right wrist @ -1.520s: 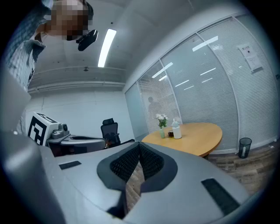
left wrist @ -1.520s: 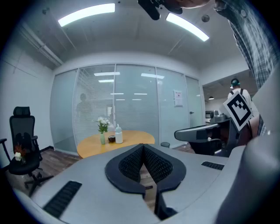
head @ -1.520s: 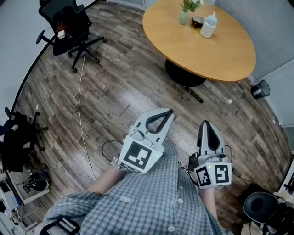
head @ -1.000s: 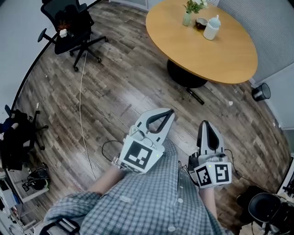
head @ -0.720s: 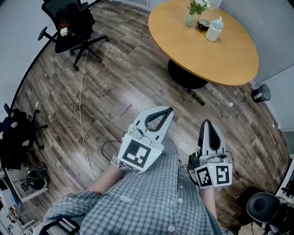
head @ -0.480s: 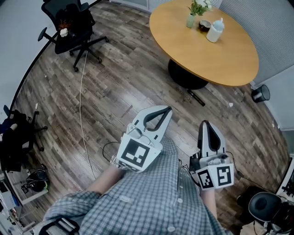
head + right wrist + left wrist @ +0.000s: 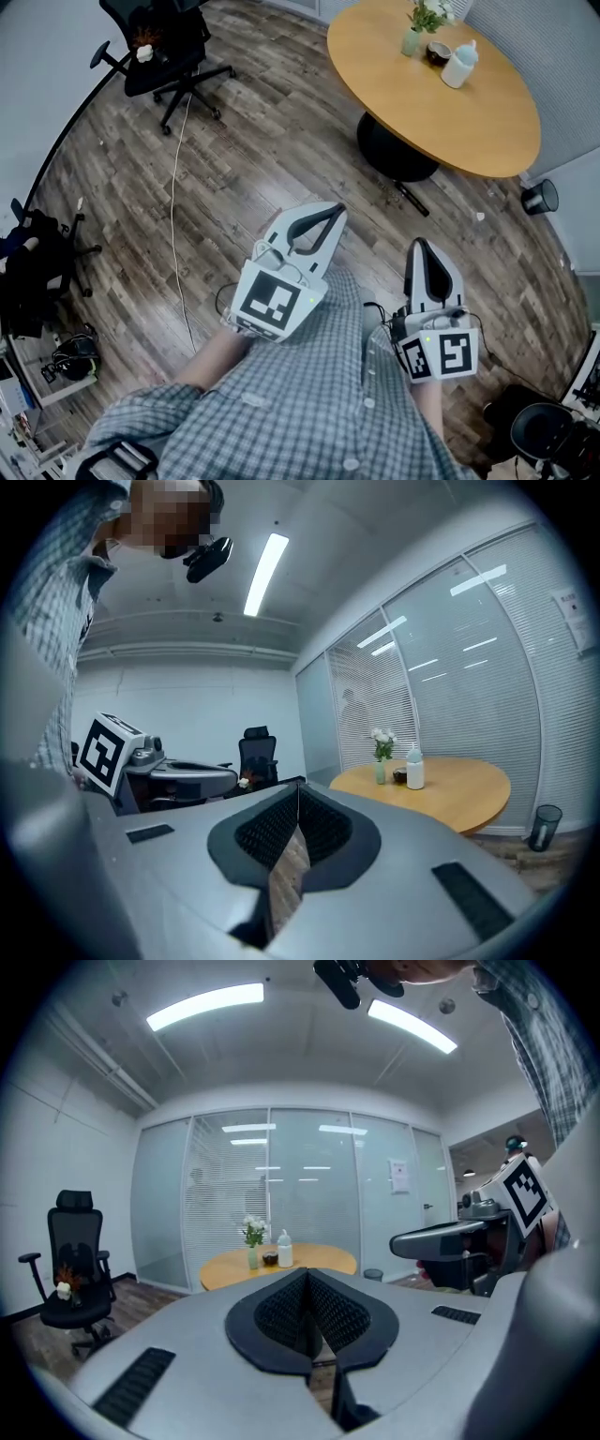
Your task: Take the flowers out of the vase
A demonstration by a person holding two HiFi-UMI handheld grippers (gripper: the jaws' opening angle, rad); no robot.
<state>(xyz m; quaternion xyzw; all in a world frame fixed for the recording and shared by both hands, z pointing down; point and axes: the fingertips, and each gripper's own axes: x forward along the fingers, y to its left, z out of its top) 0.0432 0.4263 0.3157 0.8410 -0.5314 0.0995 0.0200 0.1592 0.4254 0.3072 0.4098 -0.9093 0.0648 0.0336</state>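
Observation:
White flowers (image 7: 427, 13) (image 7: 252, 1230) (image 7: 382, 741) stand in a small pale green vase (image 7: 411, 41) (image 7: 252, 1258) (image 7: 380, 772) at the far side of a round wooden table (image 7: 487, 112) (image 7: 328, 1260) (image 7: 469, 789). Both grippers are held low over the floor, close to the person's checked shirt and well short of the table. My left gripper (image 7: 334, 210) (image 7: 307, 1276) is shut, nothing between its jaws. My right gripper (image 7: 418, 245) (image 7: 297, 790) is shut and empty too. Both point level toward the table.
Beside the vase sit a dark bowl (image 7: 437, 52) and a white bottle (image 7: 460, 66). A black office chair (image 7: 164, 47) stands at the back left, with a white cable (image 7: 175, 187) trailing over the wood floor. A small black bin (image 7: 539, 196) sits right of the table.
The person has stepped toward the table. Both grippers moved with the body and stayed shut, the left one drawing slightly further forward. The table and the chair have shifted right in the head view.

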